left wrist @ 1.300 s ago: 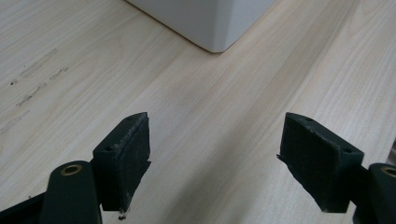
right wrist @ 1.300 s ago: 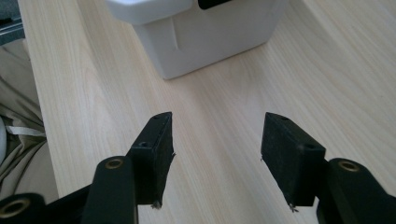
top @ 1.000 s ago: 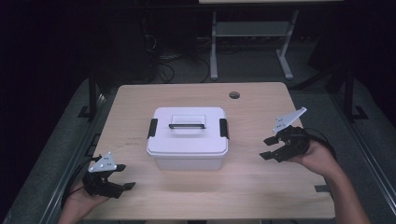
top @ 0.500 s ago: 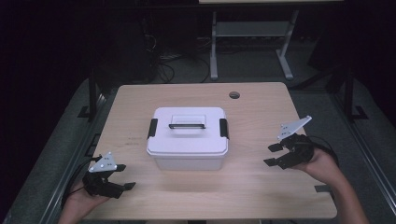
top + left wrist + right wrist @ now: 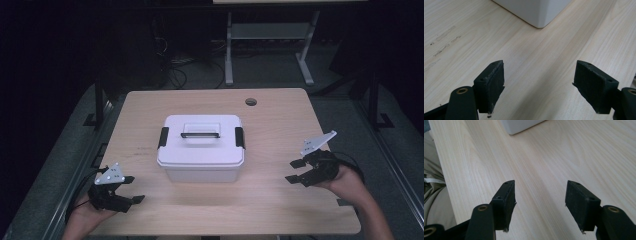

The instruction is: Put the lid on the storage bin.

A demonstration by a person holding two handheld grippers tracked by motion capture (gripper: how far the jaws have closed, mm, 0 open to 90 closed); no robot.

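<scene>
High view — both tongs (image 5: 131, 189) low, agape

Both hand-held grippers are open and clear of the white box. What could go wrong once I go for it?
1. The white box has a black latch on each end; lifting by the top handle with a latch undone may pull the lid off.
2. The left hand-held gripper and right hand-held gripper sit at unequal distances from it, so one could arrive first and push the box across the smooth table.
</scene>
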